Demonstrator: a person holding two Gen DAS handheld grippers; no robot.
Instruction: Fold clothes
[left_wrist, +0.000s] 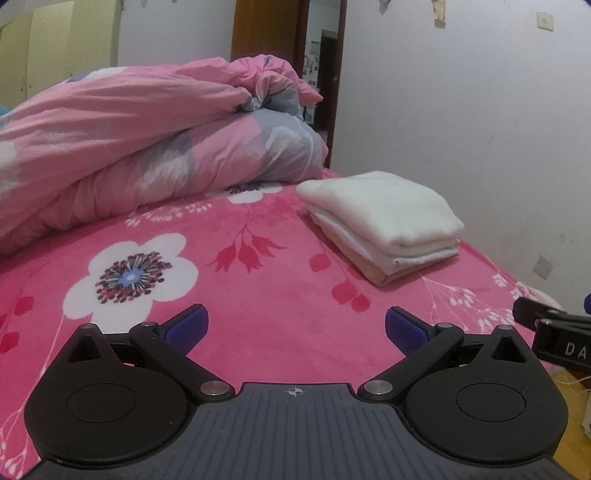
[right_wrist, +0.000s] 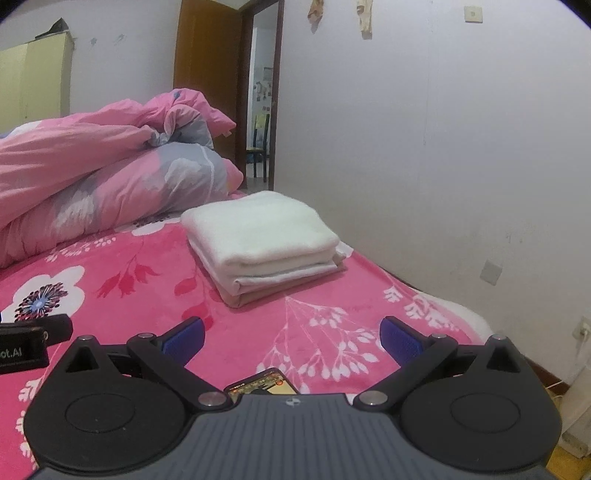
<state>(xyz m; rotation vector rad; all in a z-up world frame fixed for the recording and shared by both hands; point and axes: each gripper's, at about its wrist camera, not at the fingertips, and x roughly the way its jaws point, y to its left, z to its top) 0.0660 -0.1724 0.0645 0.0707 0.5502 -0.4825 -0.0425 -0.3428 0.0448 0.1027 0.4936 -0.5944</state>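
Left tool (left_wrist: 296, 330) is sitting at the bottom centre of its frame, blue fingers (left_wrist: 188, 326) spread wide apart, gripping nothing, hovering over the pink flowered bedspread (left_wrist: 258, 314). Right tool (right_wrist: 291, 338) is likewise gaping wide and carrying nothing. A phone (right_wrist: 264, 382) with a lit screen is lying on the bedspread just past the right tool's body, lower centre of the frame.

Further back, a stack of folded clothes (right_wrist: 258, 240) is resting on the bed, centre of the right view, right of centre in the left view; white pieces are lying on top, a beige one at the base. Behind it, upper left, a pink quilt (left_wrist: 129, 147) is lying bunched up. A white wall (right_wrist: 443, 147) is running along the right.
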